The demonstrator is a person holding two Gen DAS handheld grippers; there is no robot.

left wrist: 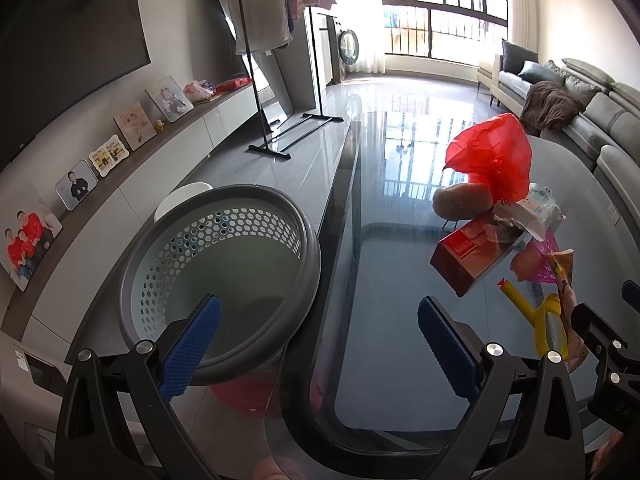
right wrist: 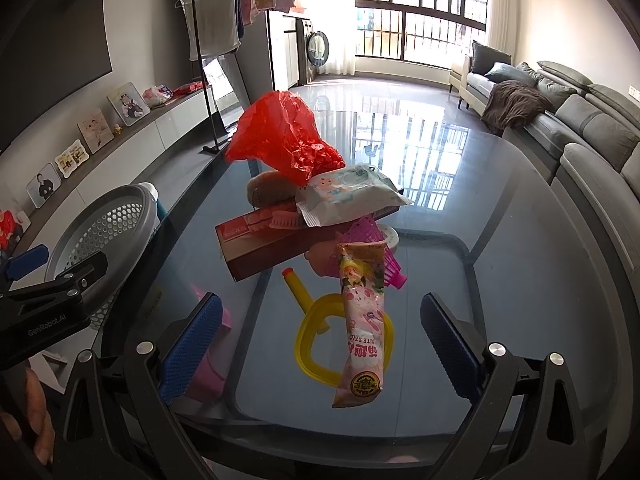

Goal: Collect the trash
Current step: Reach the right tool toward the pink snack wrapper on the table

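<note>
A pile of trash lies on the glass table (right wrist: 500, 220): a red plastic bag (right wrist: 286, 136), a wet-wipes pack (right wrist: 348, 194), a red box (right wrist: 260, 248) and a pink snack wrapper (right wrist: 362, 324) lying over a yellow toy magnifier (right wrist: 316, 340). A grey perforated bin (left wrist: 224, 264) stands beside the table's left edge. My left gripper (left wrist: 320, 344) is open and empty, between bin and table. My right gripper (right wrist: 322, 344) is open and empty, its fingers on either side of the pink wrapper. The red bag (left wrist: 494, 156) and box (left wrist: 472, 256) also show in the left wrist view.
A pink mesh basket (right wrist: 378, 252) and a brown lump (right wrist: 266, 190) sit in the pile. A clothes rack (left wrist: 276, 60) stands on the floor beyond the bin. A grey sofa (right wrist: 580, 120) runs along the right. A low cabinet with photo frames (left wrist: 132, 124) lines the left wall.
</note>
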